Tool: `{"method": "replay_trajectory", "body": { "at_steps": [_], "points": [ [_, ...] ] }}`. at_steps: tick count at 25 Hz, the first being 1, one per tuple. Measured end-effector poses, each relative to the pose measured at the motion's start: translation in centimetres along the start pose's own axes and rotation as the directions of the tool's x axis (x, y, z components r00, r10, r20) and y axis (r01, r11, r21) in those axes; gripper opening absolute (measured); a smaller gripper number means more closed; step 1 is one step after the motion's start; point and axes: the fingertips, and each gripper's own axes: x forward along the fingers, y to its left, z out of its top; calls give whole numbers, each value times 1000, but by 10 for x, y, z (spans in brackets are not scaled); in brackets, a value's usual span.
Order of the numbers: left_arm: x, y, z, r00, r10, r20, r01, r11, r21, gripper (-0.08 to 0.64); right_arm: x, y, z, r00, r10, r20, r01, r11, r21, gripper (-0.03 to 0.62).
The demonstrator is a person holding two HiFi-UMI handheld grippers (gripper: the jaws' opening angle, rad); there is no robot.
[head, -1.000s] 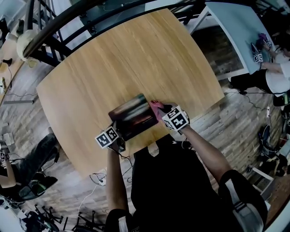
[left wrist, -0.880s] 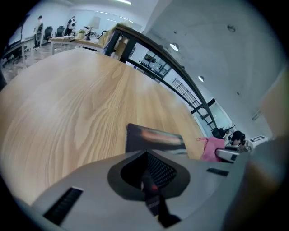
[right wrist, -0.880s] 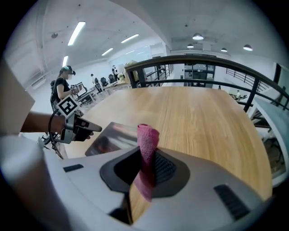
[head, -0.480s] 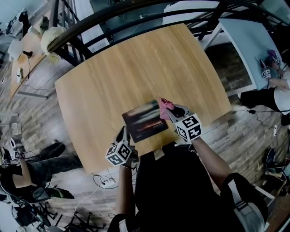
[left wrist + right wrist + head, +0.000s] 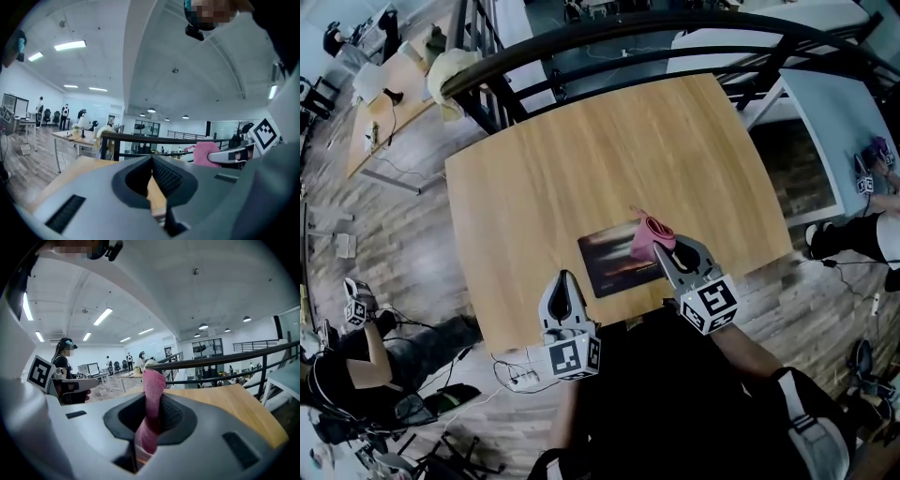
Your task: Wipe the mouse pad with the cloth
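The right gripper's two fingers are closed tight on the cloth. This is a pink roll pinched between the ribbed pads, with its free end sticking out past the fingertips toward 12 o'clock in the right gripper view. The left gripper's fingers are closed on each other at the tips with nothing between them. Only a sliver of wooden table shows through the gap behind the tips.

In the head view the cloth hangs over the 2 o'clock corner of the mouse pad. Whether it touches the pad cannot be told. The dark rectangular mouse pad lies flat on the table near its 6 o'clock edge. The right gripper reaches in from the pad's 4 o'clock side. The left gripper sits at the pad's 7 o'clock, at the table's near edge, apart from the pad and from the cloth.

In the left gripper view, the cloth and the right gripper appear at 3 o'clock. The table stands on a plank floor.
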Motion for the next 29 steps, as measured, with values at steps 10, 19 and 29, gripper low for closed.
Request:
{"method": "replay_trajectory", "body": {
  "at_steps": [10,19,29],
  "points": [
    [-11,0,2,998,15,59,-12,999,-50,23,-3,14,-13,1000,-9,-2,9,1000,2,66],
    [-9,-5,2,999,-4,41,6,999,-47,23,-1,17,-10,1000,-3,10,3,1000,9,66],
    [-9,-12,2,999,-13,46,14,1000,-24,23,-5,17,-9,1000,3,19,-3,1000,8,66]
  ]
}}
